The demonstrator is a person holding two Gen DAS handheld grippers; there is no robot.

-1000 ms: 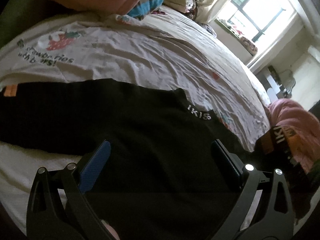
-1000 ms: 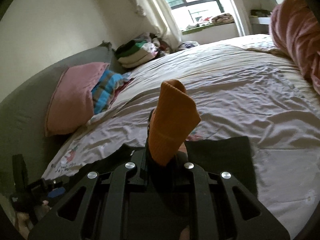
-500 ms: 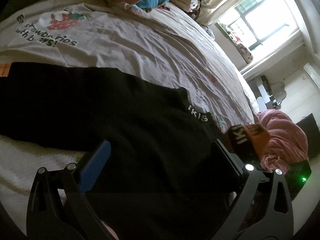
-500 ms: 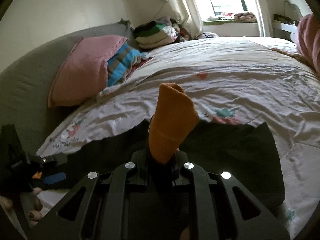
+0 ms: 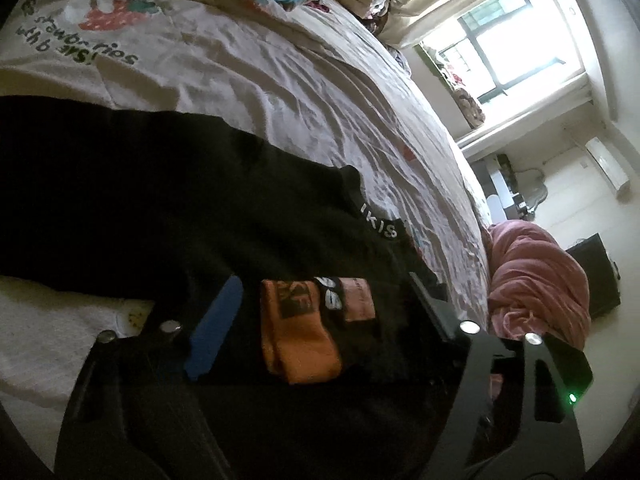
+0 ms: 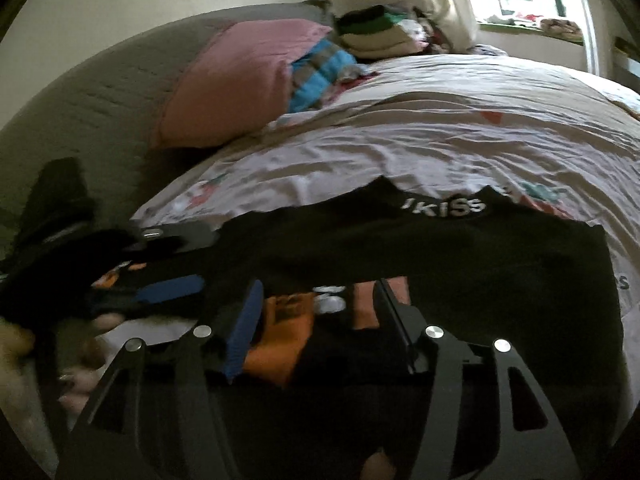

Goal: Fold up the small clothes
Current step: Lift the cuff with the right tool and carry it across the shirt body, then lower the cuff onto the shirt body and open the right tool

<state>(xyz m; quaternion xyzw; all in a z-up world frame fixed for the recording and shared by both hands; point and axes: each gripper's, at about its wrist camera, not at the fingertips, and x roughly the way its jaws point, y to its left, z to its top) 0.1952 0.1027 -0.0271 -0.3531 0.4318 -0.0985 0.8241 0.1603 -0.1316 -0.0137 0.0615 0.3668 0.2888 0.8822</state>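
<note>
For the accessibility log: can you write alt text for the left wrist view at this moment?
An open two-finger left gripper frames an orange ribbed sleeve cuff folded onto a black knit top spread over a wrinkled white printed bedsheet. A crumpled pink blanket and a bright window lie beyond.

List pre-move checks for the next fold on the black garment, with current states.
1. Left gripper open: ok.
2. Right gripper open: ok.
3. Orange cuff lying on black garment: ok.
4. Orange cuff clear of left gripper: ok. Clear of right gripper: cannot tell, blurred.
5. Lettered band lying flat on bedsheet: ok.
6. Near edge of black garment flat: cannot tell, hidden behind the grippers.
</note>
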